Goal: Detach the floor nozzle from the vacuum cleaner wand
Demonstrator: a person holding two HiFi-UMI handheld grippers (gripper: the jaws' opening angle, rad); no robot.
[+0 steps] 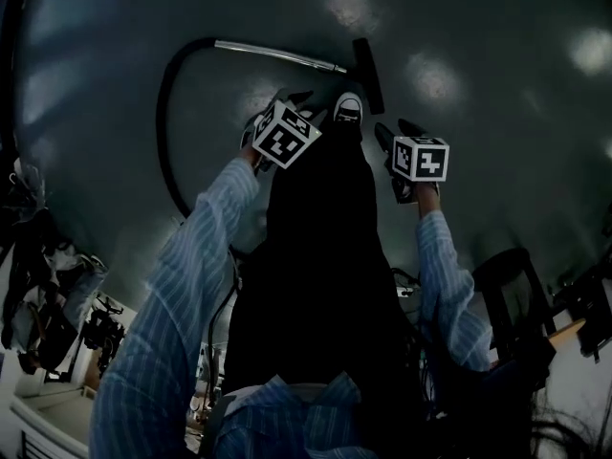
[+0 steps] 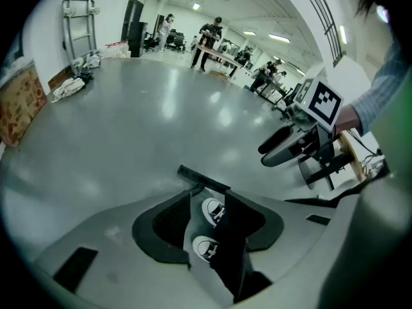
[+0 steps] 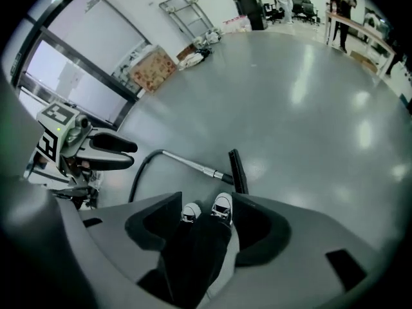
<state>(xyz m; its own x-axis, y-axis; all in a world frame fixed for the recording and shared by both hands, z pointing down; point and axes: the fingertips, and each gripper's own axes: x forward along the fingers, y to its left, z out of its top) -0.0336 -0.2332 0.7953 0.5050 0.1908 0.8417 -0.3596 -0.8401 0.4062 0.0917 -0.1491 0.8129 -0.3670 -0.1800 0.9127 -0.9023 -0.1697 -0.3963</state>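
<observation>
Black floor nozzle [image 1: 367, 75] lies on the floor [image 1: 478, 161] beyond the 2 tools, its long axis pointing away, nearer the right tool [image 1: 397, 130]. Its silver wand [image 1: 277, 56] runs crosswise, ahead of the left tool [image 1: 293, 98]. Both tools' jaws stand apart, empty.

Counted: floor nozzle [image 1: 367, 75], one; wand [image 1: 277, 55], one; hose [image 1: 170, 132], one; shoes [image 3: 223, 206], two.

Counted in hand: grippers, two, namely left gripper [image 1: 292, 98] and right gripper [image 1: 397, 130]; marker cubes [image 1: 421, 158], two, one per gripper.

Counted in the background: hand truck [image 3: 190, 17], one; cardboard box [image 3: 153, 68], one; persons [image 2: 209, 40], at least three; exact number not legible.
</observation>
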